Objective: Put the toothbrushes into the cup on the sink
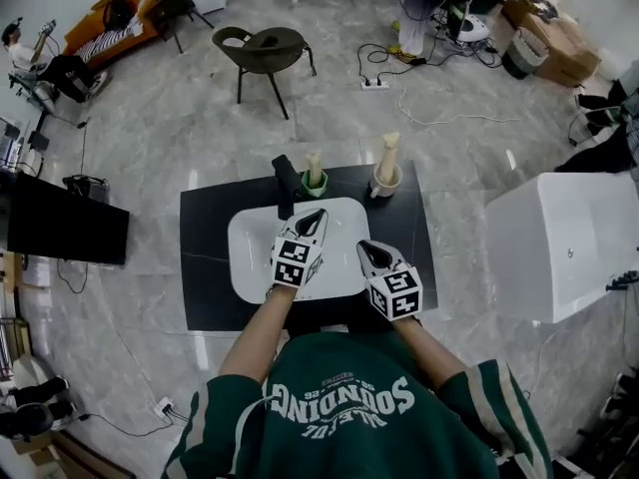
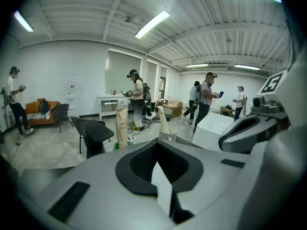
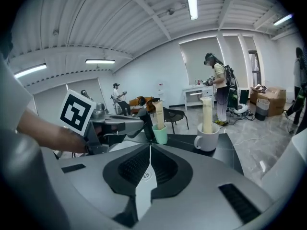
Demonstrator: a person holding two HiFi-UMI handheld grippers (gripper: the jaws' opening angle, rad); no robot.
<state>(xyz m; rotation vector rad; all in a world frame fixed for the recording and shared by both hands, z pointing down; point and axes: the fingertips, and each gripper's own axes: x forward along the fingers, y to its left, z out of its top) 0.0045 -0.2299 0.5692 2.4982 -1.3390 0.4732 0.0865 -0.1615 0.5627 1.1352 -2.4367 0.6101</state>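
Observation:
A white sink basin (image 1: 250,259) is set in a black counter (image 1: 205,267). Behind it stand a green cup (image 1: 316,183) and a white mug (image 1: 385,182), each with a cream toothbrush package (image 1: 315,165) (image 1: 388,155) upright in it. My left gripper (image 1: 318,216) hovers over the basin, shut and empty. To its right my right gripper (image 1: 366,251) is also shut with nothing held. The right gripper view shows the green cup (image 3: 160,134), the mug (image 3: 208,142) and the left gripper (image 3: 136,123) ahead. In the left gripper view the mug (image 2: 168,134) sits beyond my shut jaws.
A black faucet (image 1: 286,180) rises at the basin's back edge beside the green cup. A white cabinet (image 1: 564,242) stands to the right, a dark chair (image 1: 262,50) beyond the counter, a black screen (image 1: 65,223) at left. Cables cross the floor; several people stand farther off.

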